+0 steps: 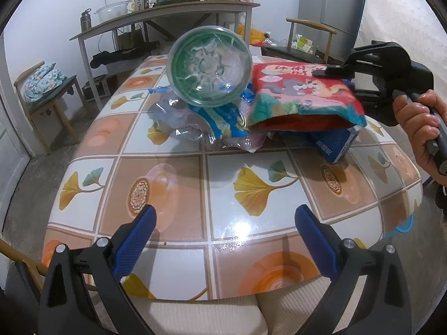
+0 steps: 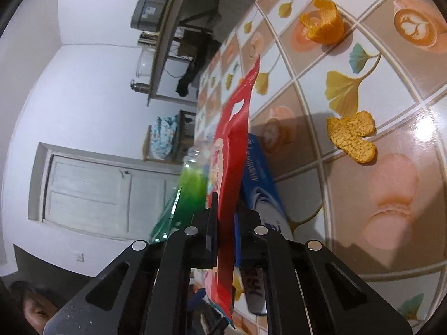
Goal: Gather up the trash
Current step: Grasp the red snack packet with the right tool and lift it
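A heap of trash lies mid-table in the left wrist view: a green plastic bottle (image 1: 209, 67) on its side with its base toward me, a red snack bag (image 1: 304, 95), a blue carton (image 1: 335, 145) under it and crumpled clear wrappers (image 1: 178, 117). My right gripper (image 1: 324, 71), held by a hand, is shut on the red bag's far right edge. In the right wrist view the red snack bag (image 2: 237, 128) stands edge-on, pinched in my right gripper (image 2: 226, 212), with the green bottle (image 2: 192, 187) and blue carton (image 2: 259, 184) on either side. My left gripper (image 1: 226, 217) hovers open near the table's front edge, holding nothing.
Two orange peels (image 2: 324, 25) (image 2: 352, 136) lie on the patterned tablecloth (image 1: 251, 231) beyond the heap. A cluttered side table (image 1: 167, 14), wooden chairs (image 1: 47, 95) (image 1: 304, 44) and a fridge (image 1: 329, 8) stand behind.
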### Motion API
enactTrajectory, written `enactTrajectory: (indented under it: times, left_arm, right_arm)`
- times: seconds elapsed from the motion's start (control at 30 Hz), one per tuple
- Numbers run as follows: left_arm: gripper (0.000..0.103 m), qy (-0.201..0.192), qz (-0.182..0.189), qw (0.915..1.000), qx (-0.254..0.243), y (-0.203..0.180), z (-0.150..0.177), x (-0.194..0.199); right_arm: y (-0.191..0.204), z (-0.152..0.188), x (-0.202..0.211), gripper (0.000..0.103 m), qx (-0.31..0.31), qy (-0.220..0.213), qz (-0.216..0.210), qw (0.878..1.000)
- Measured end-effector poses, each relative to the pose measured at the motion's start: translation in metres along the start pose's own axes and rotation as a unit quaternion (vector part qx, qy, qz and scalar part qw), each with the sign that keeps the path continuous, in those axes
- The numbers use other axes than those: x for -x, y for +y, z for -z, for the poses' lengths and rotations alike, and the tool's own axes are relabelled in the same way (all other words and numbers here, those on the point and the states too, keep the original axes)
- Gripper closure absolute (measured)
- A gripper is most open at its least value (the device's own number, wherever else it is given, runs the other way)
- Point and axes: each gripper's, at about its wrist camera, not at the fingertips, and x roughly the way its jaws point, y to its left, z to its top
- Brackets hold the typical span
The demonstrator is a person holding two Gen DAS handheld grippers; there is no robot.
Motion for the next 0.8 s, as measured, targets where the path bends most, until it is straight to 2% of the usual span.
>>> enactTrajectory:
  times: [0.23,0.37,0.6,0.8]
  left_arm:
    - [0.006,-0.007,-0.007,0.9999,0.004,0.0,0.002,0.011]
    - [0.006,-0.019,-0.007,0.9998,0.002,0.0,0.002,0.017]
    - [0.006,-0.045,0.009,0.9989,-0.002,-0.003,0.003,0.027]
    - [0.006,-0.058,0.01,0.9979,-0.026,-0.013,0.006,0.03]
  right_arm:
    - [0.013,0.007,0.039,0.097,0.002,-0.023,-0.046,0.999]
    - [0.018,0.016,0.066,0.097,0.01,-0.038,-0.053,0.998]
    - [0.012,0.041,0.104,0.097,0.017,-0.056,-0.037,0.998]
    - [-0.013,0.055,0.113,0.097,-0.003,-0.054,0.004,0.999]
